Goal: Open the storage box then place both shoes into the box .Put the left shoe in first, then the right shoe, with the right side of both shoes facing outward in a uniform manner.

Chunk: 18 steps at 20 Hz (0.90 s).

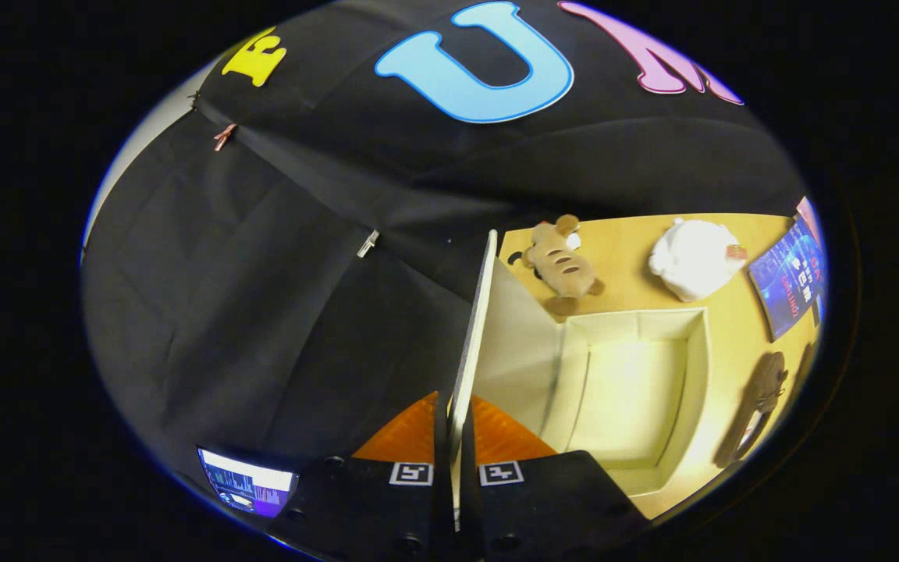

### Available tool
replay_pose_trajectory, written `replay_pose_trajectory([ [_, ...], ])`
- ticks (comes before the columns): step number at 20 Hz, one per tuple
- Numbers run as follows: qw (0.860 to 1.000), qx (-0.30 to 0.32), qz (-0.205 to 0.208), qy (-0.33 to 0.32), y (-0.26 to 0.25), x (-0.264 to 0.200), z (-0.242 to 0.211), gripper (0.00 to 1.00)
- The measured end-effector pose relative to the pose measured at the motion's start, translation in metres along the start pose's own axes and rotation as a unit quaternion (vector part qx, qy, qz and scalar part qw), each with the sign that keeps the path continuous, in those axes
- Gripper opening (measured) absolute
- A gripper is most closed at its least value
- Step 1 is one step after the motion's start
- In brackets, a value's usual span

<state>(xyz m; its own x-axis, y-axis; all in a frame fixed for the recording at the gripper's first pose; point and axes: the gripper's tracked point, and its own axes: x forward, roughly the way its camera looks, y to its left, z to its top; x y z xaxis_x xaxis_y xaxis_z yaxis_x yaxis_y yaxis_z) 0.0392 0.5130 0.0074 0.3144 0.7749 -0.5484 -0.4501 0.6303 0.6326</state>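
- The gripper [453, 437] had its fingers pinching the thin edge of the storage box's lid [474, 343], which stood raised on end between them.
- The storage box [701, 367] lay open on the wooden worktop [629, 234], its pale inside bare.
- A brown shoe [758, 406] rested just beside the box, near the worktop's edge.
- A brown plush toy [563, 265] and a white plush toy [695, 257] sat beyond the box, near the worktop's far edge.
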Motion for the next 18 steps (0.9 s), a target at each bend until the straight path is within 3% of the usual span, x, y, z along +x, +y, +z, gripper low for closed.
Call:
replay_pose_trajectory([
  [5,1.000,0.009,-0.021,-0.001,0.034,0.078,-0.030,0.10],
  [10,0.996,-0.047,-0.070,-0.014,0.027,0.149,-0.066,0.18],
  [14,0.988,-0.112,-0.099,-0.030,0.013,0.156,-0.076,0.47],
  [17,0.980,-0.151,-0.116,-0.059,-0.001,0.131,-0.068,0.91],
  [18,0.976,-0.168,-0.119,-0.074,-0.005,0.120,-0.063,0.92],
])
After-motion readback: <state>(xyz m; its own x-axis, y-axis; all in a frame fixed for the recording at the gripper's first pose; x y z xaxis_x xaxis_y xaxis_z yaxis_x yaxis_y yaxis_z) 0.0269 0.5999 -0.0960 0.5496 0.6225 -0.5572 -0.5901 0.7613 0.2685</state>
